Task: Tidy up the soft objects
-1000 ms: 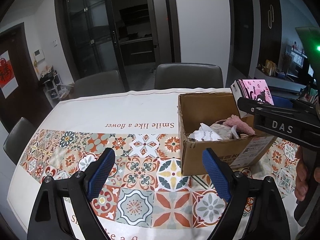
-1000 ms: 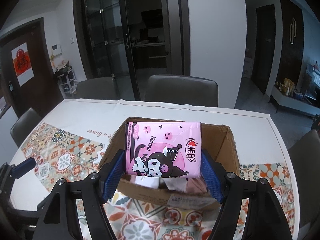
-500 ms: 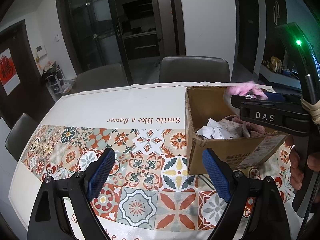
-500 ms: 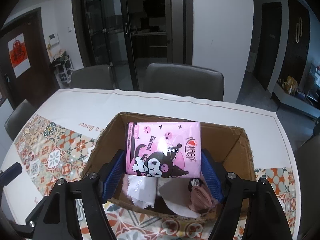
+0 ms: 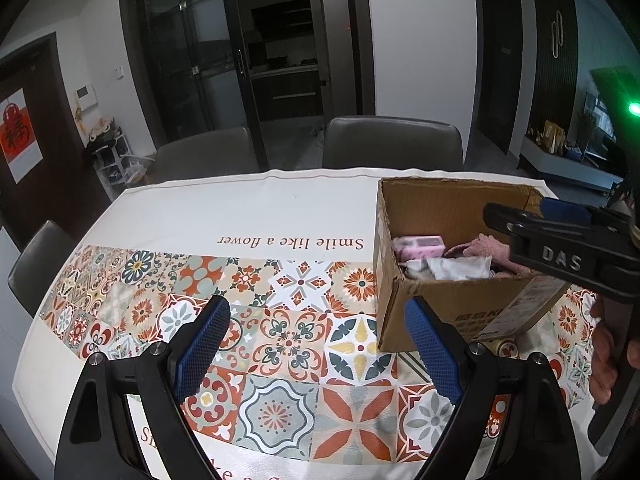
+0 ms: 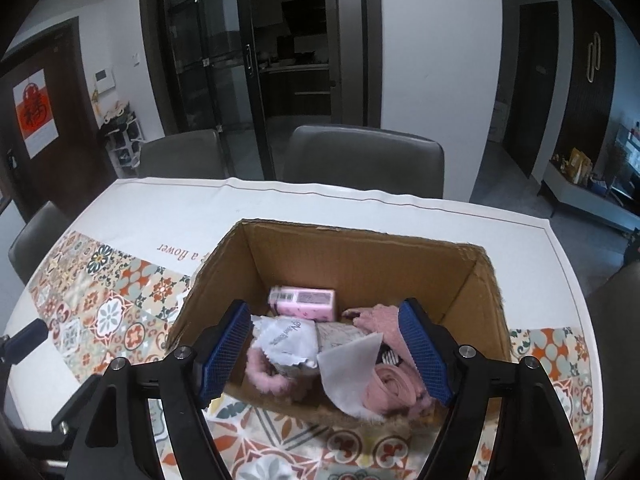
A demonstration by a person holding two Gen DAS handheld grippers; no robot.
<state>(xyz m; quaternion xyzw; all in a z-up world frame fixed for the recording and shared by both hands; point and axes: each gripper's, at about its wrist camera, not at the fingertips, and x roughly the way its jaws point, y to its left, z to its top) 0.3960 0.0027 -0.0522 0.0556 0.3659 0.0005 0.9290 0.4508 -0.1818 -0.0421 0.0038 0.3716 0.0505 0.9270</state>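
An open cardboard box stands on the patterned tablecloth; it also shows at the right of the left wrist view. A pink tissue pack lies inside it near the back, also in the left wrist view. Pink fluffy cloths and white wrappers lie in the box too. My right gripper is open and empty above the box's front part. My left gripper is open and empty over the tablecloth, left of the box.
The tablecloth covers the table, with tiles in front and white cloth behind. Grey chairs stand at the far edge and one at the left. A hand holds the right gripper's handle at the right.
My right gripper has opened and let go of the pink tissue pack, which now lies in the box. The left gripper stays open over the tablecloth.
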